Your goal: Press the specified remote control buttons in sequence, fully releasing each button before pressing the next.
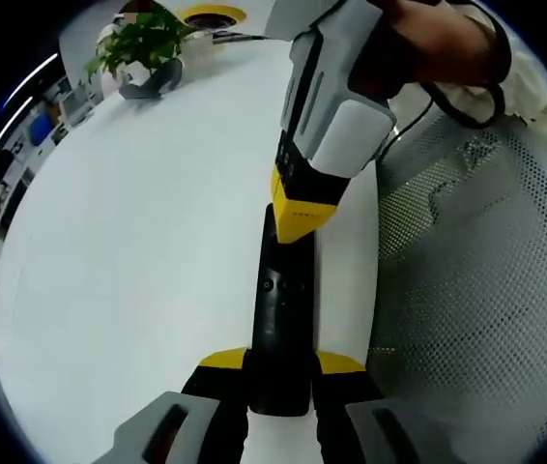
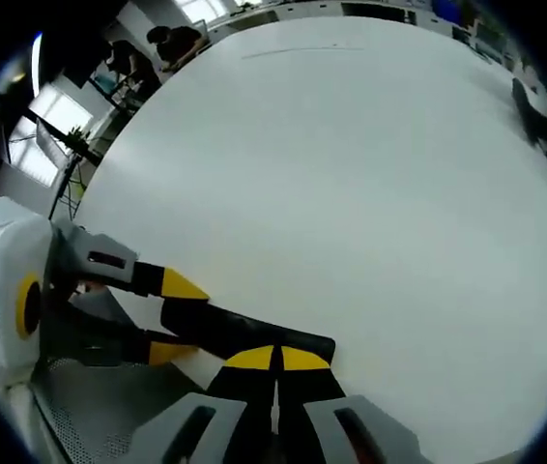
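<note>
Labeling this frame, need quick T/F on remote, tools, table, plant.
1. The left tool holds the black remote between its jaws. True.
2. The right tool is open wide. False: its yellow tips are together, pressing down on the remote.
3. The remote lies on a white table. True.
4. A potted plant stands beside the remote. False: it stands at the table's far end.

The remote control is black; the worktop is plain white; both grippers' jaws are yellow-tipped; the chair has grey perforated mesh.
</note>
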`<state>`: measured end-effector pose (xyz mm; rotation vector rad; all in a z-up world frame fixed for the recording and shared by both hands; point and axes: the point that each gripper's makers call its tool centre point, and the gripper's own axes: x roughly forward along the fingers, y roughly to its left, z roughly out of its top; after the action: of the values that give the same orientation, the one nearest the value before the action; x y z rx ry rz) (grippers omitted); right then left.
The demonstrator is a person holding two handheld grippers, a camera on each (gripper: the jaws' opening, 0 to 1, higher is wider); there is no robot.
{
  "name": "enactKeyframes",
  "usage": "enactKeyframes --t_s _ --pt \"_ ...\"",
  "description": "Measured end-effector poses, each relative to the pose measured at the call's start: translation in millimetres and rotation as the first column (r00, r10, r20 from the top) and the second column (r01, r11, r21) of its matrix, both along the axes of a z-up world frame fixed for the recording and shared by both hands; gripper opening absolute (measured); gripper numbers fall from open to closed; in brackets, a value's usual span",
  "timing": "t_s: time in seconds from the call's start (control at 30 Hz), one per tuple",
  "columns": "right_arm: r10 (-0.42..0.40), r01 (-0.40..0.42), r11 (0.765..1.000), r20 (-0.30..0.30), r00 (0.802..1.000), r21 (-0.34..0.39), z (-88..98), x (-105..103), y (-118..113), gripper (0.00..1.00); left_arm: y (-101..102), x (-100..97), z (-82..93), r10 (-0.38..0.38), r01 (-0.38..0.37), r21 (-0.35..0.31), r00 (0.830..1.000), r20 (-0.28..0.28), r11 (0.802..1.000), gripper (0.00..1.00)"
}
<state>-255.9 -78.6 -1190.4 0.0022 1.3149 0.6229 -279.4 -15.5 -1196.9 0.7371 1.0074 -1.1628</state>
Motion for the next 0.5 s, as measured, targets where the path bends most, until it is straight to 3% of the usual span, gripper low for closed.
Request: enactKeyframes --t_s 0.17,0.5 --pt "-0.008 0.008 1.0 0.011 1.0 0.015 0.5 -0.8 0.3 0.0 0.1 -0.1 0.0 0.0 0.0 -0.001 1.0 0.001 1.0 0.24" --pt "-0.051 0.055 0.997 -0.056 0.997 0.063 2.0 -0.7 -0.1 0.0 0.0 -0.5 0.2 0.0 0.0 -0.002 1.0 0.009 1.0 0.24"
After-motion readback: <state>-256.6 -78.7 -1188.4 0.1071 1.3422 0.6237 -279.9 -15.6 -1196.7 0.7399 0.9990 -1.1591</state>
